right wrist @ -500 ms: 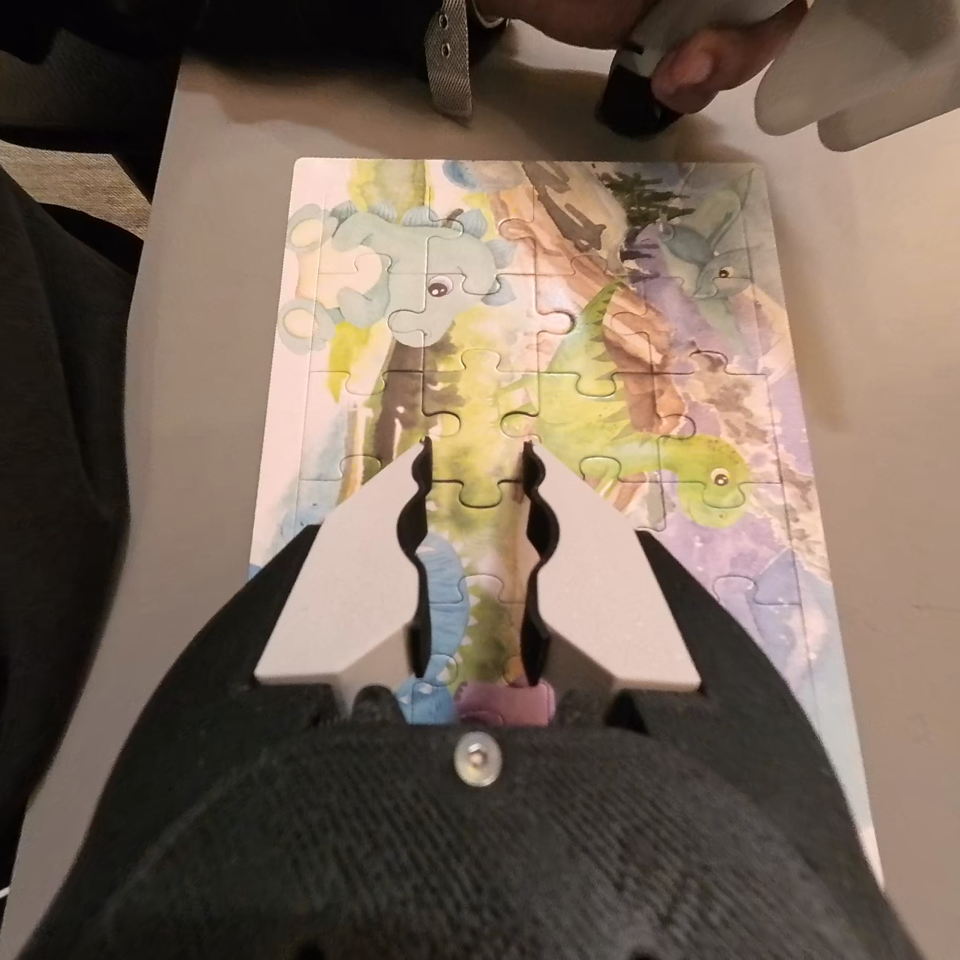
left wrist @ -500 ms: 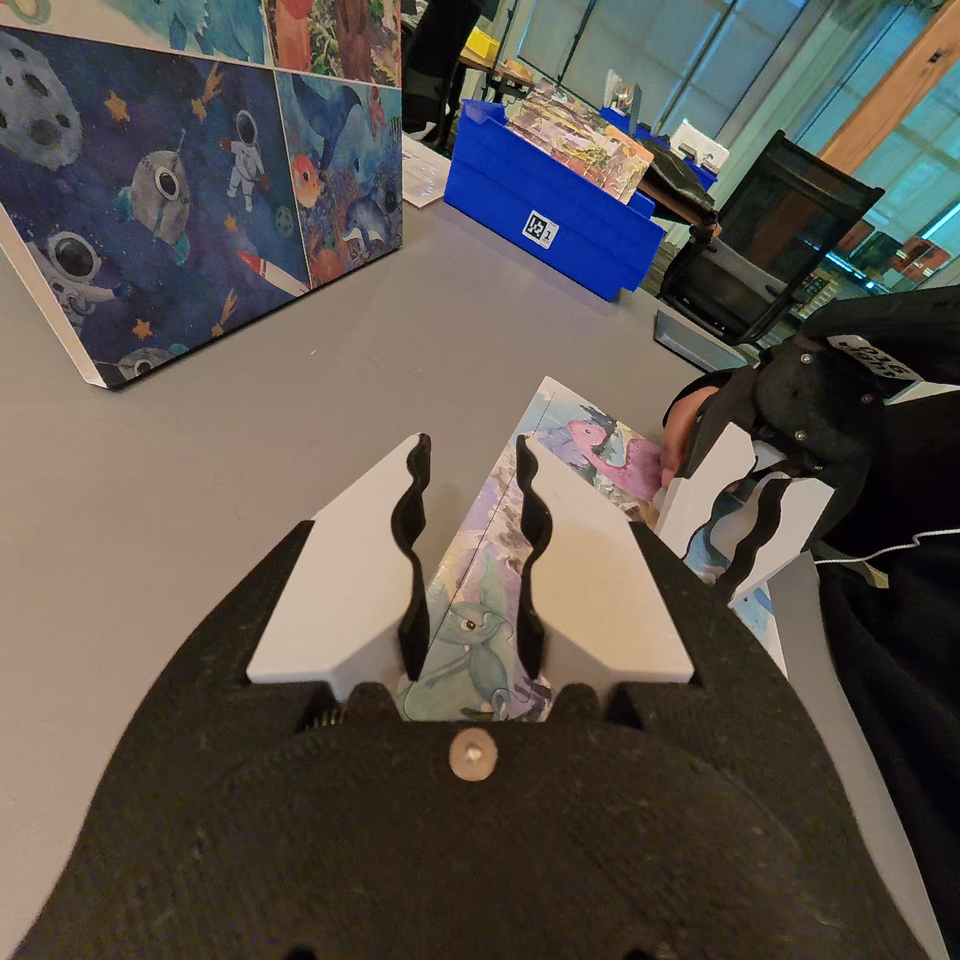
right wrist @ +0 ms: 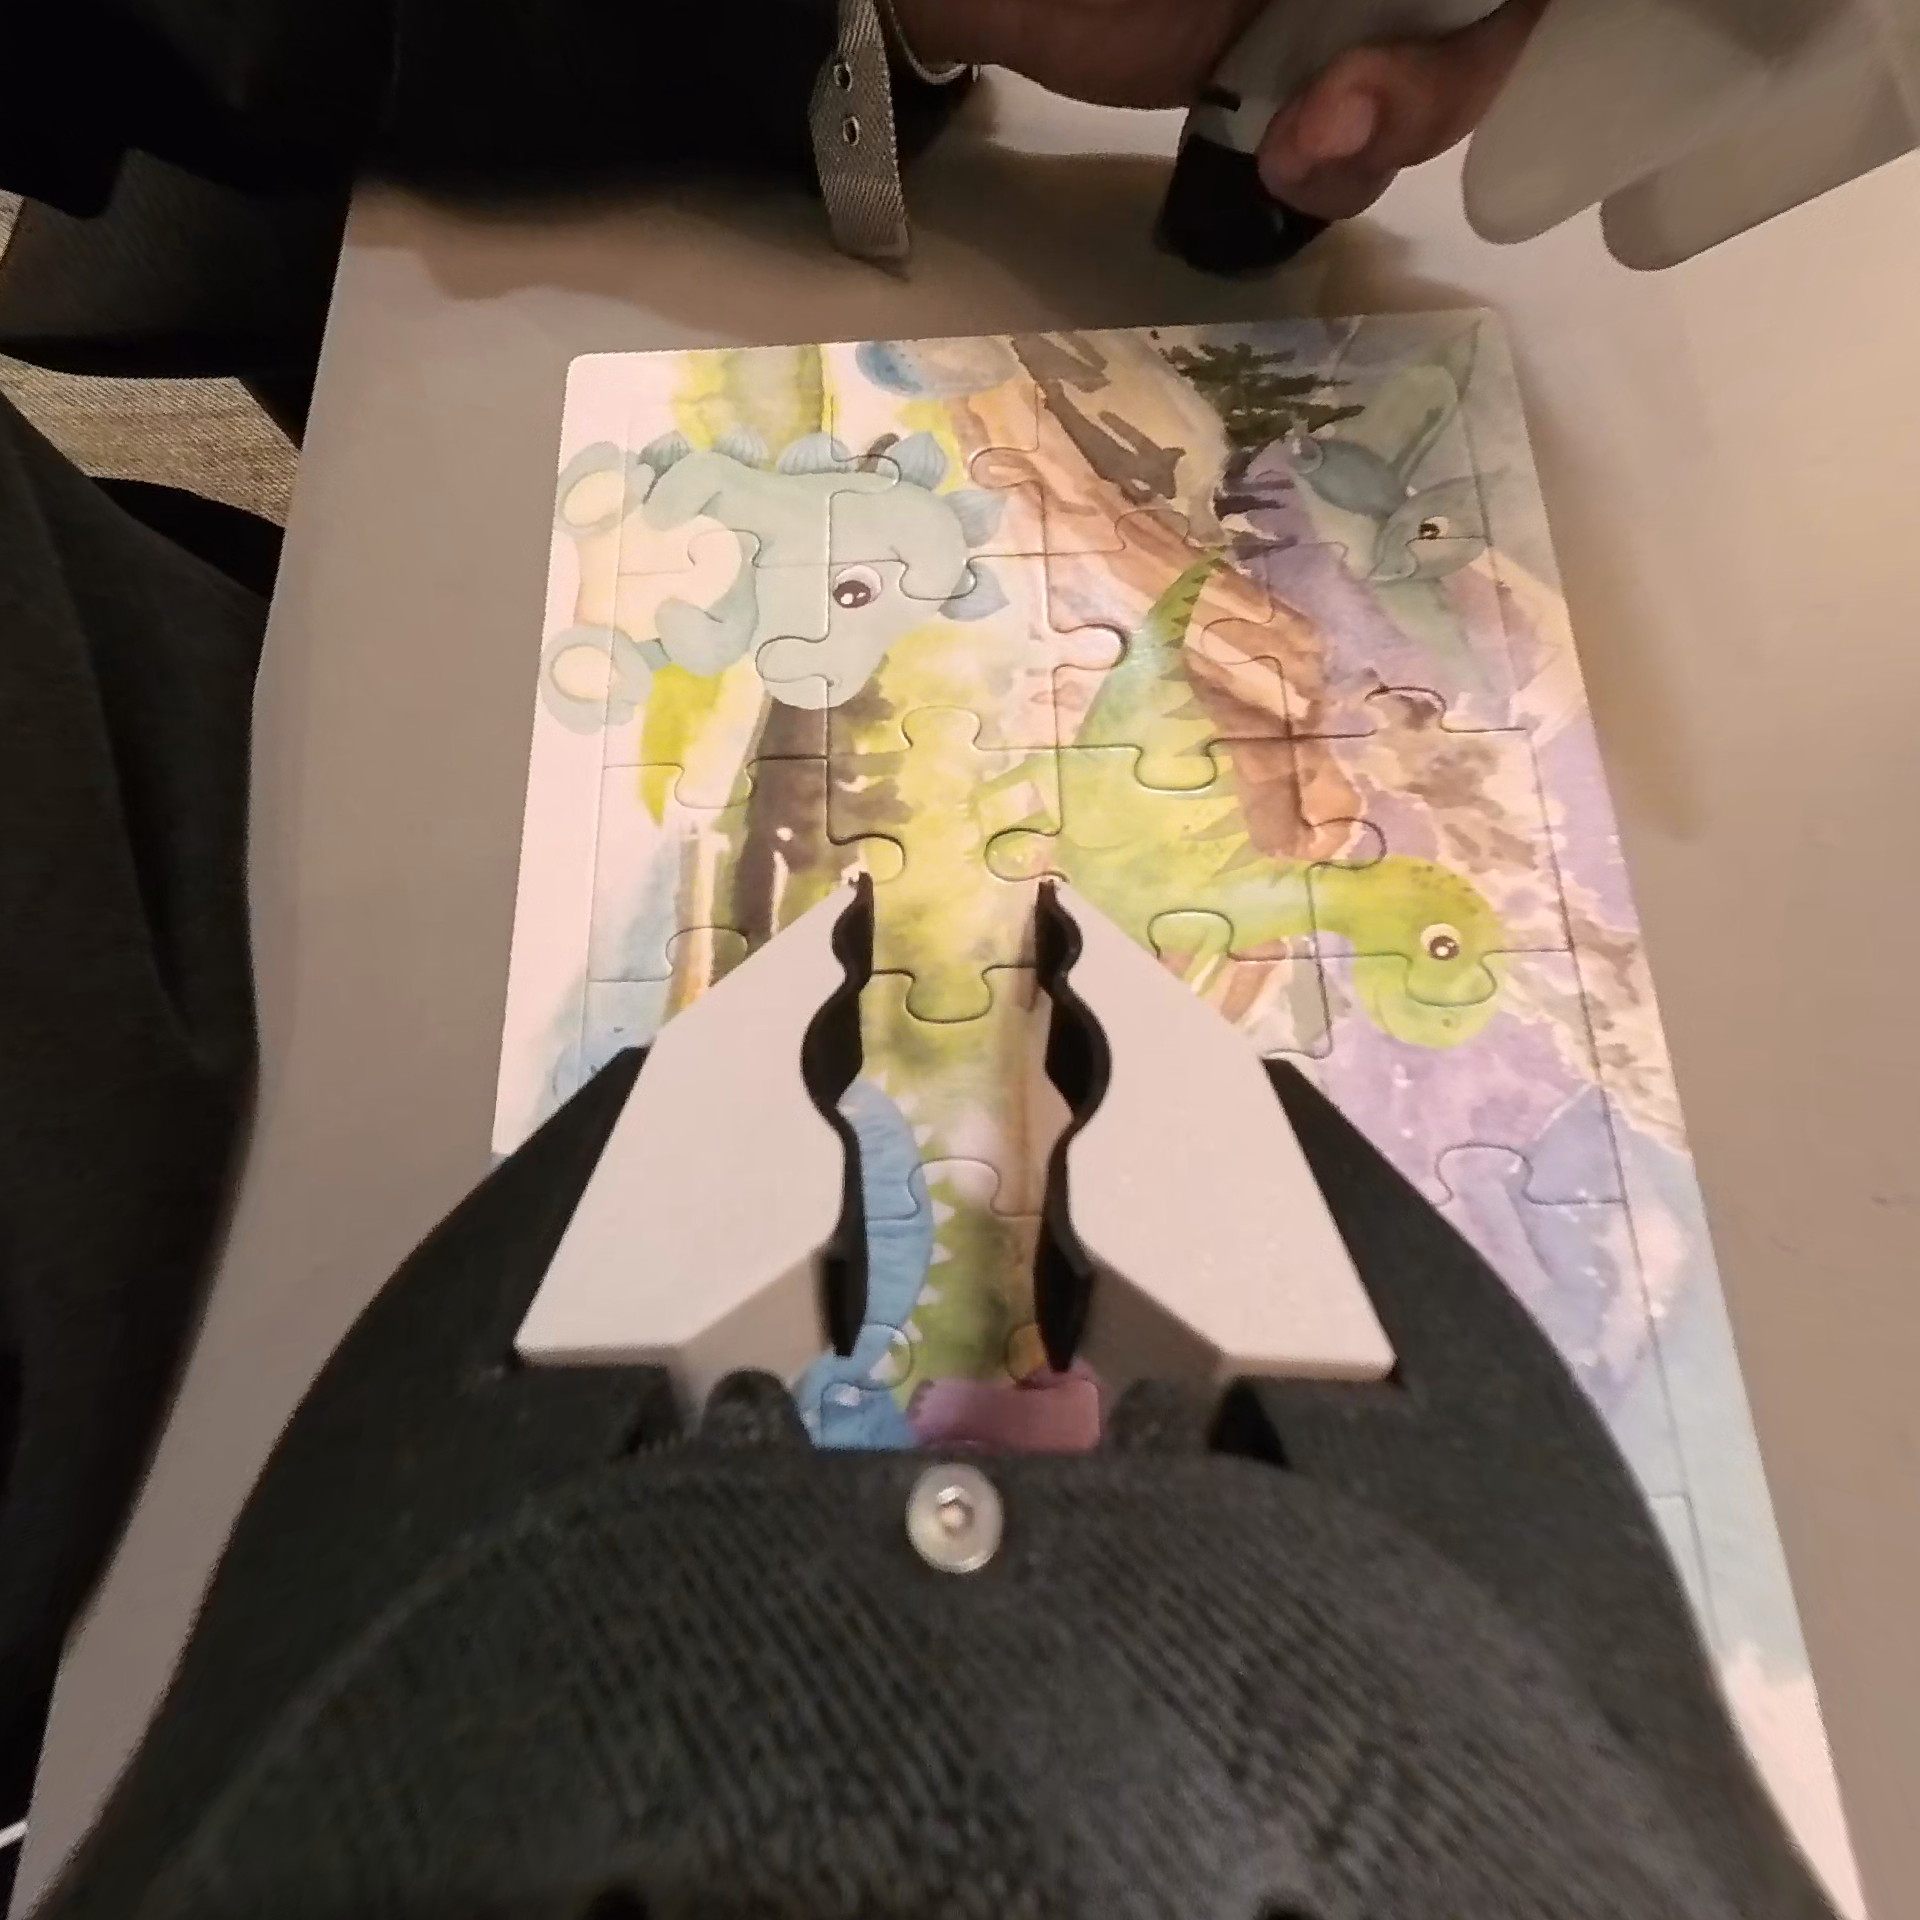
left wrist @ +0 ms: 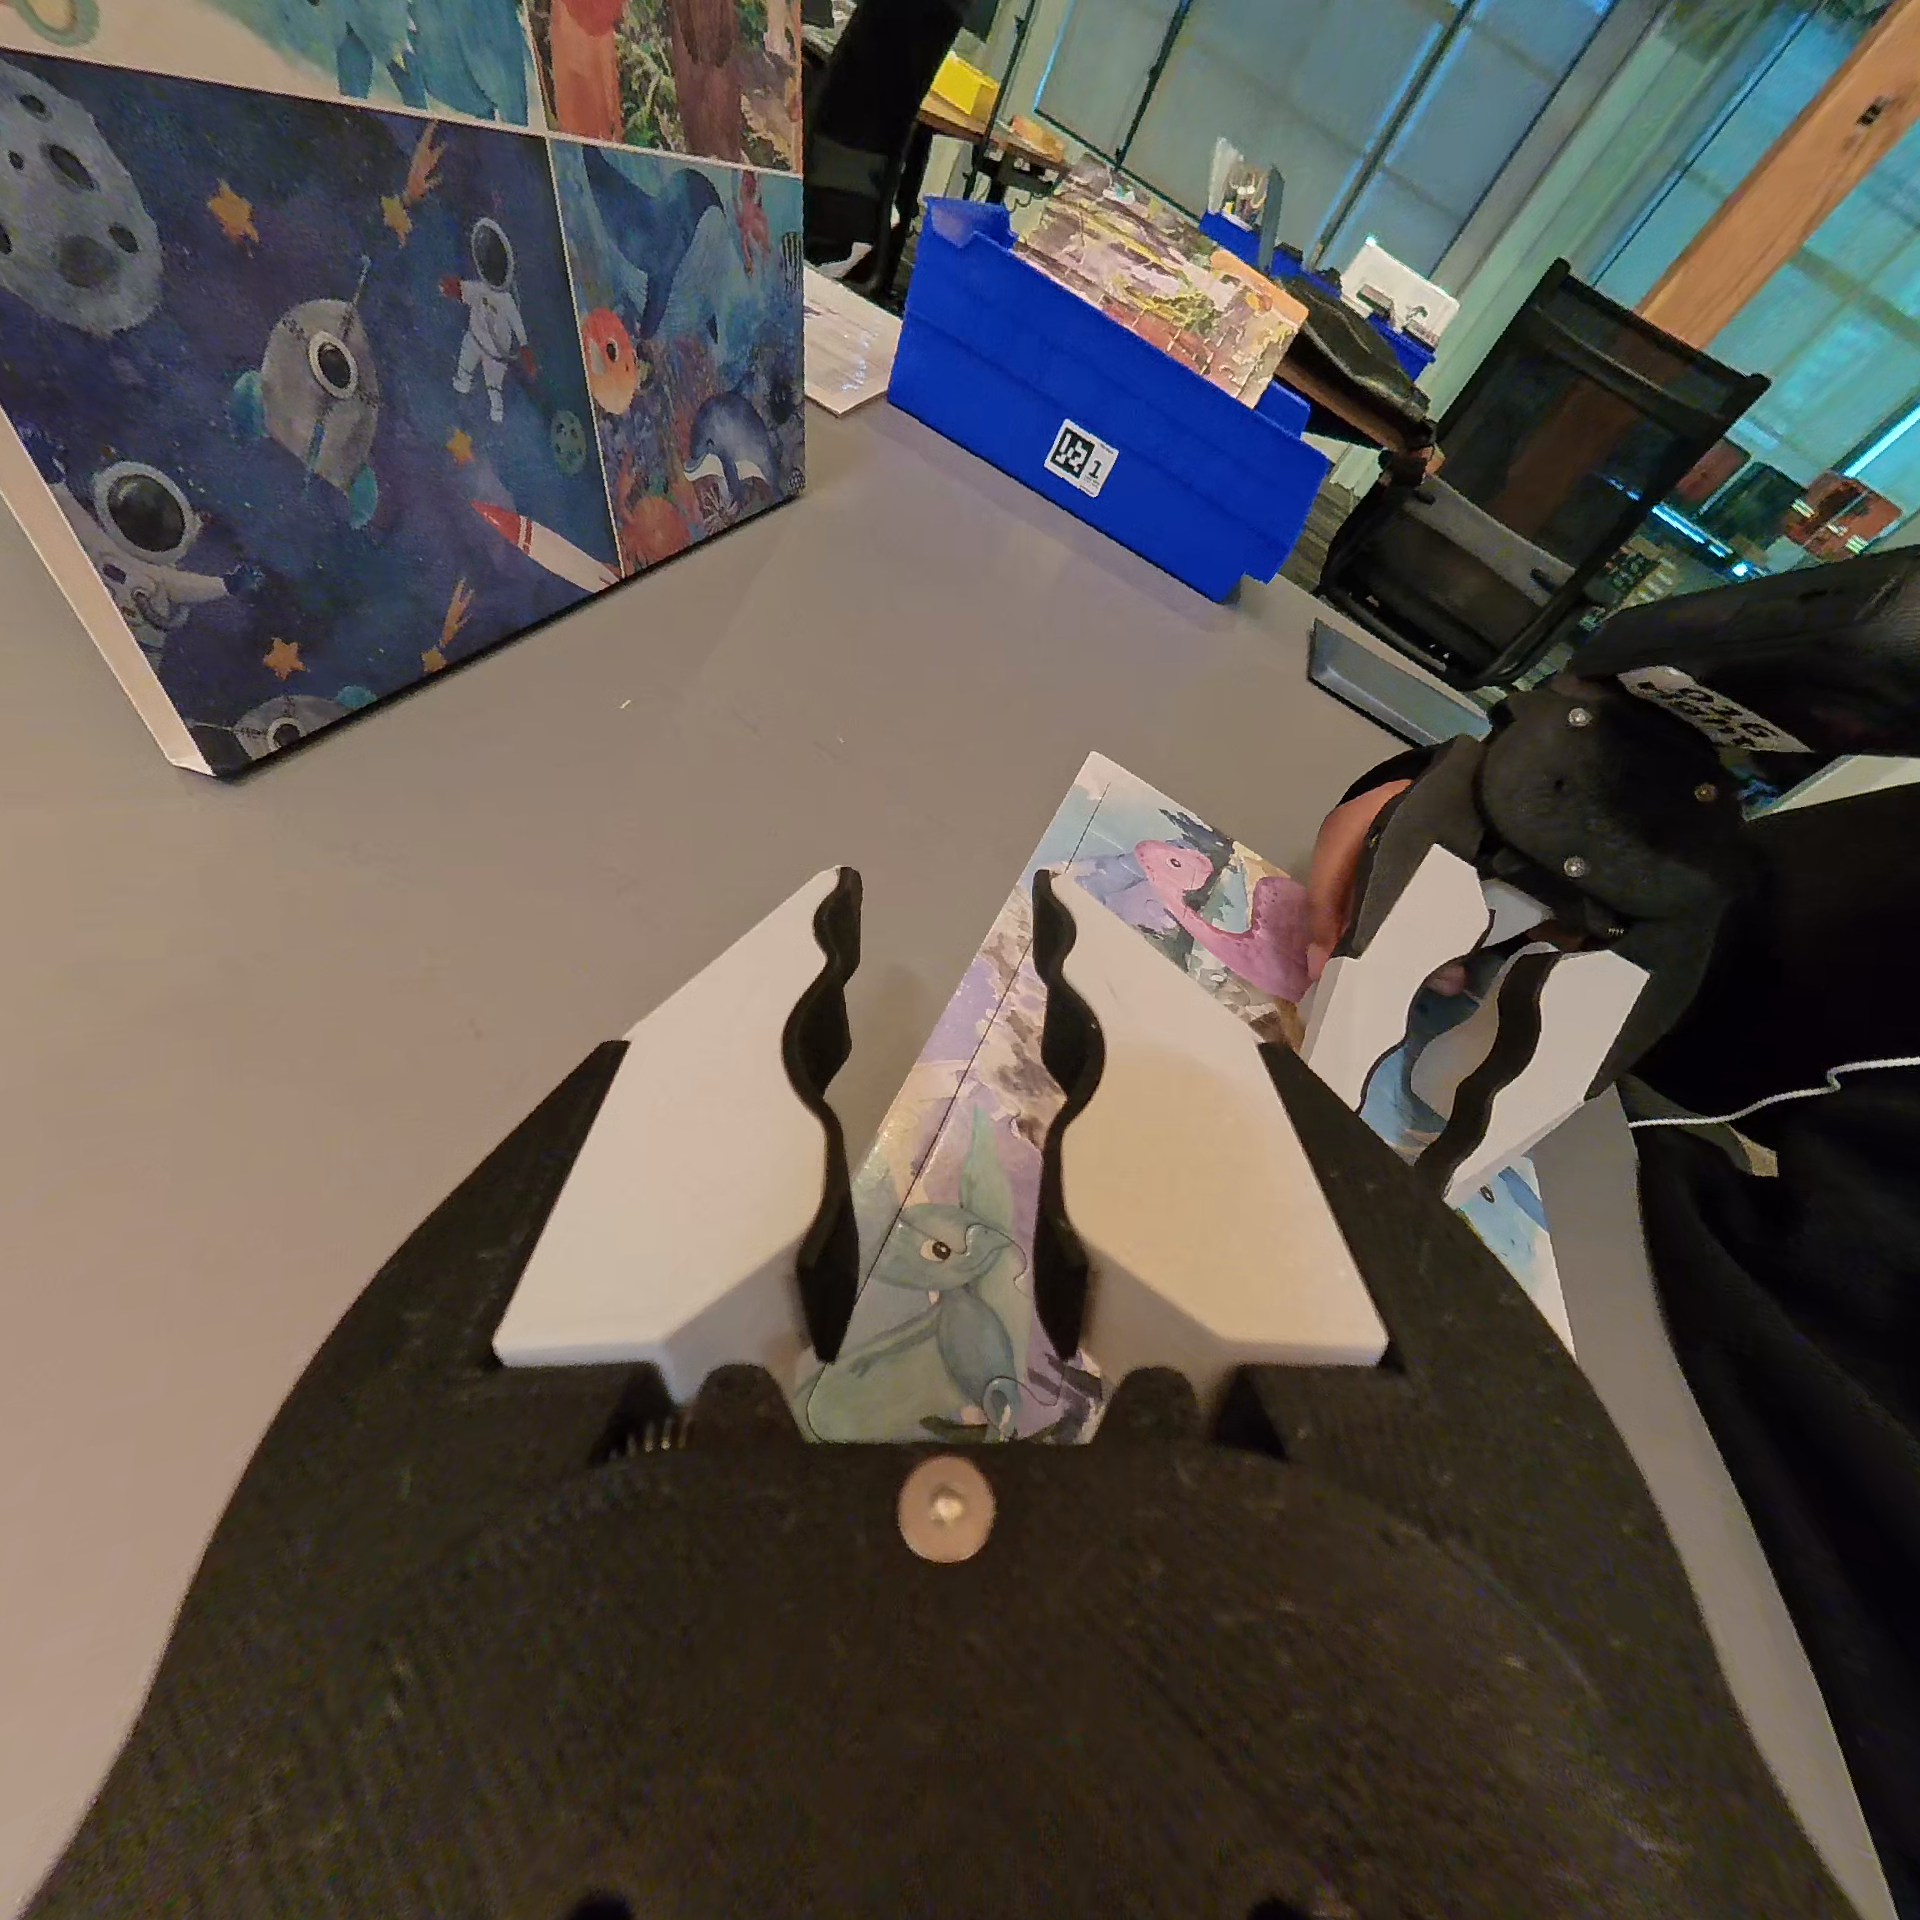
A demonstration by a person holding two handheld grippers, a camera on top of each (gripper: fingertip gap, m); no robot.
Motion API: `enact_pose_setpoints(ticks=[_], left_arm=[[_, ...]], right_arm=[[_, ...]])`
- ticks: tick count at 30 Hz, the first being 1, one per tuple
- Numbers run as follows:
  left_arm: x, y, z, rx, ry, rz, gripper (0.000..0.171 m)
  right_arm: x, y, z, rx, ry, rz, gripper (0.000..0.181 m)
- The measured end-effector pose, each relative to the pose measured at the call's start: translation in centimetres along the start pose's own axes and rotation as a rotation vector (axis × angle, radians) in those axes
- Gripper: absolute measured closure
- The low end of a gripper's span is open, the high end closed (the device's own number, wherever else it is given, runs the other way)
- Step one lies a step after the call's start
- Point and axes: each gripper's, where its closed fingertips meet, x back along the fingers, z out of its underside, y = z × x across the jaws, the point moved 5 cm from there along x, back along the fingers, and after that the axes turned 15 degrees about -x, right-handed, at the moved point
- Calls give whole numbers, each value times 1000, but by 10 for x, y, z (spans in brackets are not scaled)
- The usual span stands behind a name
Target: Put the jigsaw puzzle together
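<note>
While your right gripper [right wrist: 951, 894] hangs over the near half of the jigsaw puzzle [right wrist: 1143, 727], its jaws stand apart with nothing between them, only the printed picture showing through the gap. The puzzle lies flat on the pale grey table [right wrist: 416, 416], and every piece you can see sits locked in its frame: a blue creature just under your fingers, a green dinosaur to the right of the tips, a pale teal one towards the far left corner. Beyond the far edge, your other hand [right wrist: 1330, 135] grips the handle of the left tool, just off the puzzle's corner.

From your left gripper [left wrist: 945, 904], the jaws are likewise parted and empty, poised above the puzzle's [left wrist: 1195, 894] edge with a teal dinosaur visible between them. To the right, the right gripper [left wrist: 1455, 1049] is tipped down over the same board, close to its surface; whether it touches, you cannot tell. Further out on the table [left wrist: 727, 779] stands a large picture box [left wrist: 364, 416] with astronauts and fish, tilted on the left. Past it sits a blue bin [left wrist: 1091, 416] holding another puzzle board [left wrist: 1164, 270], and a black chair [left wrist: 1538, 488] waits beside the table's far end.
</note>
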Motion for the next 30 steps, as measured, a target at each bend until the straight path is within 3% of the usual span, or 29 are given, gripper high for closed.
enact_pose_setpoints(ticks=[6, 11, 14, 18, 30], left_arm=[[0, 0, 0, -2, 1, 0, 141], [0, 0, 0, -2, 2, 1, 141], [0, 0, 0, -1, 2, 1, 141], [0, -1, 0, -2, 3, 1, 141], [-1, -1, 1, 0, 7, 5, 140]], right_arm=[[0, 3, 0, 37, 5, -1, 155], [-4, 15, 1, 61, 17, -74, 181], [-7, 17, 0, 28, 13, -99, 181], [-10, 5, -6, -36, -27, -22, 181], [-7, 6, -15, -18, -69, -1, 181]])
